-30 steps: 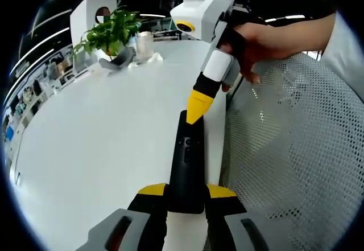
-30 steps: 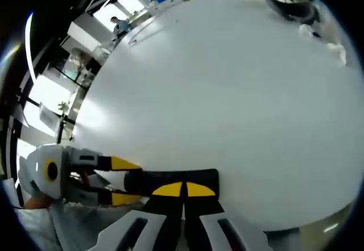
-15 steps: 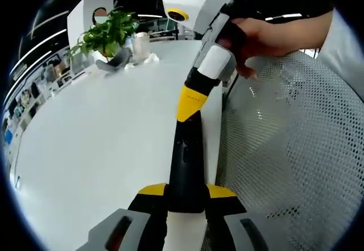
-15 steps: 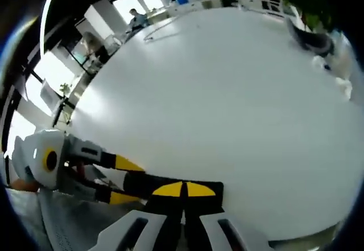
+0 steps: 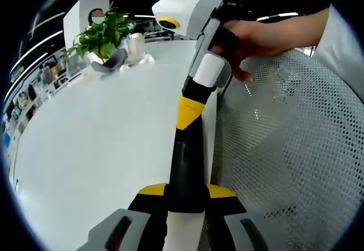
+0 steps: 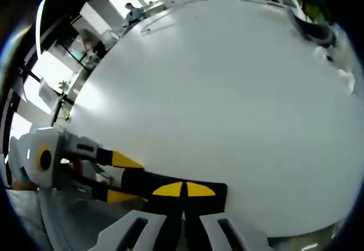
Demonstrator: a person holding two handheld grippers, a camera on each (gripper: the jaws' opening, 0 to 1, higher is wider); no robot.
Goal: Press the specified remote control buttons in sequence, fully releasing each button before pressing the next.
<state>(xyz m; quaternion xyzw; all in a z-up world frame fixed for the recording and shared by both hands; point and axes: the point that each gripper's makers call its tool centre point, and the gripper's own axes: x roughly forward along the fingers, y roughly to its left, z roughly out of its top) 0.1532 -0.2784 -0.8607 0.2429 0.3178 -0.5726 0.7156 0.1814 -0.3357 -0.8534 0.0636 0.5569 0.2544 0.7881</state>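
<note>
A black remote control runs lengthwise over the white table's right edge, and my left gripper is shut on its near end, one yellow tip on each side. My right gripper, held by a hand, comes down from above with its yellow tips shut together on the remote's far part. In the right gripper view my right gripper rests shut on the remote. There my left gripper clamps the remote from the left.
The white table stretches left and away. A potted plant, a glass and a grey object stand at its far end. A white mesh chair is close on the right.
The right gripper has swung leftward and its tip has slid a little nearer along the remote, now covering its far end. The left gripper keeps its hold.
</note>
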